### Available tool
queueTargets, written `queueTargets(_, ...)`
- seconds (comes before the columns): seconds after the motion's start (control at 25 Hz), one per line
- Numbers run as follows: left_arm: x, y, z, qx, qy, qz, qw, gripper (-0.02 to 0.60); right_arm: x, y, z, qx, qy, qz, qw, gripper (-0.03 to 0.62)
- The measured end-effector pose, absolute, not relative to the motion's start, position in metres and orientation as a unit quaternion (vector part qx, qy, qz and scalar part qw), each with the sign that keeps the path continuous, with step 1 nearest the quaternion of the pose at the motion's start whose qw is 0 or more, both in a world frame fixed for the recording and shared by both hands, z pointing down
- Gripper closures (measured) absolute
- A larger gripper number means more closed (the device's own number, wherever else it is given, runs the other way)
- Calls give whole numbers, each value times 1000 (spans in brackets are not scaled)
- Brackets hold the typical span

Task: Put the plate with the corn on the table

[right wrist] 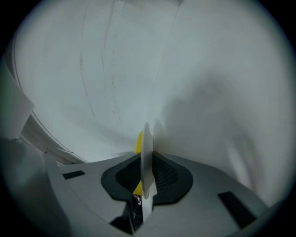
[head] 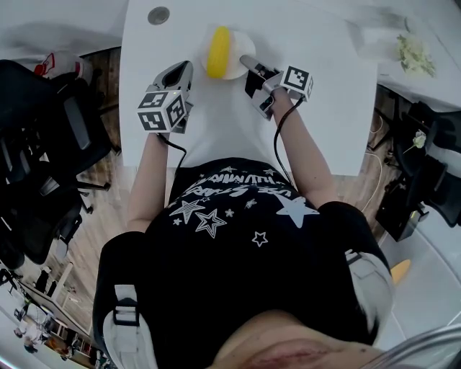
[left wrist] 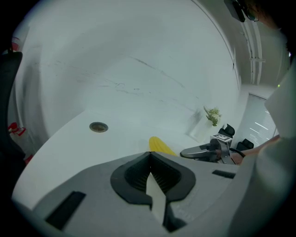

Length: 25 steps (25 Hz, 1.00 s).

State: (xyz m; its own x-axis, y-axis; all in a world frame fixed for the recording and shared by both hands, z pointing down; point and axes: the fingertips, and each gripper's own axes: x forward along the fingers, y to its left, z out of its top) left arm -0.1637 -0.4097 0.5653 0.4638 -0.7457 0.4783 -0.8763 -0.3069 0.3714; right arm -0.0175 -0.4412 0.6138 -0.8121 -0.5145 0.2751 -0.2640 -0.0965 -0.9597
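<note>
Head view: white counter (head: 317,108) fills the top, and a person in a black shirt (head: 238,238) with white stars stands at its near edge with both arms reaching forward. The plate (head: 236,65) sits mid-counter near the far side, white on white, so I can't tell if it rests on the counter or hangs just above it. The yellow corn (head: 218,49) lies along the plate.

The right tool (head: 246,60) comes in from the plate's right side, jaws narrow and clamped on the rim. The right gripper view shows the rim edge-on between the pads, with corn behind it. An edge grip probably keeps the pads off the corn and lets the plate go down flat.

The left tool (head: 184,70) is just left of the plate, not touching it. Its jaws are closed with nothing between them, so it looks parked as a spare.

A small round cap (head: 158,15) is set in the counter further back.

Writing: the shirt print above the stars is too warped to read. The marker cubes carry only black-and-white square patterns. No brand visible.
</note>
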Motion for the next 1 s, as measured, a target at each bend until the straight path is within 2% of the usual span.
queueTargets(0.48, -154, -416, 580, 806, -492, 132, 302, 575, -23, -448, 618, -341, 647, -677, 78, 559)
queueTargets(0.88, -145, -415, 578, 811, -482, 133, 302, 575, -20, -448, 631, -409, 641, -648, -25, 571)
queueTargets(1.0, -147, -413, 575, 811, -485, 130, 301, 575, -19, -446, 635, -425, 636, -642, -52, 551)
